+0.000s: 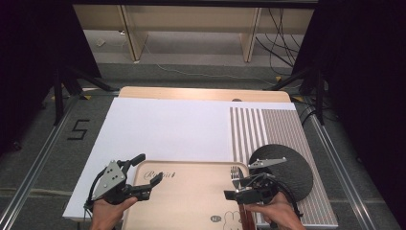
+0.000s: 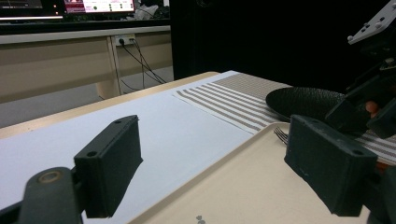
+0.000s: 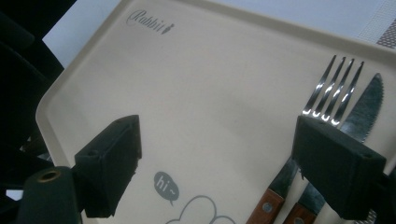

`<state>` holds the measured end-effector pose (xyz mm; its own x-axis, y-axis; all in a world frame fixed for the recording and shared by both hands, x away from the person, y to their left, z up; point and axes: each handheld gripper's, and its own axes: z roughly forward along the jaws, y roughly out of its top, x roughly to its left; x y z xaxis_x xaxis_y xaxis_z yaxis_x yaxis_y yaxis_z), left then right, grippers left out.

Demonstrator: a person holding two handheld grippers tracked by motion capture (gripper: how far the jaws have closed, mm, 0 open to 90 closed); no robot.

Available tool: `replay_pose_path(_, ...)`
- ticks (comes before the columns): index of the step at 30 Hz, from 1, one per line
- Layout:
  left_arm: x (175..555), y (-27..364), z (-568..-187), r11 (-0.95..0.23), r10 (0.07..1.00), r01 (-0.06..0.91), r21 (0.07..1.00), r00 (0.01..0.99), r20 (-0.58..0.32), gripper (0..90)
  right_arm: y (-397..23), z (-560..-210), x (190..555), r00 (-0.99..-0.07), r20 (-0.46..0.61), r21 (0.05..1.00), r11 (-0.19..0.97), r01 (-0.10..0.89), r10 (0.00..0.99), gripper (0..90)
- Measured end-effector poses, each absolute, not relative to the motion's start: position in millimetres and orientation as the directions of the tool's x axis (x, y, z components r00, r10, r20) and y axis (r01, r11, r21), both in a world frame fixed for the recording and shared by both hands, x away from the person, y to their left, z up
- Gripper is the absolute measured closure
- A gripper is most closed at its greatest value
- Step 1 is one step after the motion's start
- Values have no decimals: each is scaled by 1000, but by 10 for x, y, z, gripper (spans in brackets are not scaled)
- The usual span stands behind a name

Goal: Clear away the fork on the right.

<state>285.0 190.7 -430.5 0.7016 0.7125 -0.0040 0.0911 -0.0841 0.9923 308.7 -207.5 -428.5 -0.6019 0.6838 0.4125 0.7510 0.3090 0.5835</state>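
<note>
A beige tray point(image 1: 191, 196) is sitting at the near edge of the table, printed with "Rabbit" in its far left corner and a "hi~" bubble nearer the person, and along its right side a fork point(image 3: 332, 93) and a knife point(image 3: 365, 108) are lying side by side, tines and blade pointing away, wooden handles toward the person. The right gripper point(image 1: 244, 191) is hanging just over those handles with its jaws spread wide apart, nothing between them, one jaw sitting right above the fork's neck in the right gripper view. Over on the tray's left edge, the left gripper point(image 1: 143, 175) is hovering with its jaws parted too, holding nothing, one jaw past the tray's far left corner and the other over the tray's surface. The tray is resting on a white sheet point(image 1: 167, 129) and overlapping a striped placemat point(image 1: 282, 129) on the right, where a black round plate point(image 1: 287, 165) is lying just beside the tray's right rim. Both hands are coming in from the bottom
</note>
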Motion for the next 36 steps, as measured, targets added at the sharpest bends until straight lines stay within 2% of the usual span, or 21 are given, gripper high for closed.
replay_pose_path(11,2849,1907,-4303,-83,712,91,992,703,-4,175,-2332,-4202,3088,-550,424,619,213,756,719,170)
replay_pose_path(23,2849,1909,-4302,-84,712,88,993,702,-2,175,-2515,-4167,3065,-520,420,632,171,756,744,170)
replay_pose_path(36,2850,1907,-4303,-82,713,90,993,701,-5,175,-2809,-4186,3037,-434,461,638,50,768,774,172)
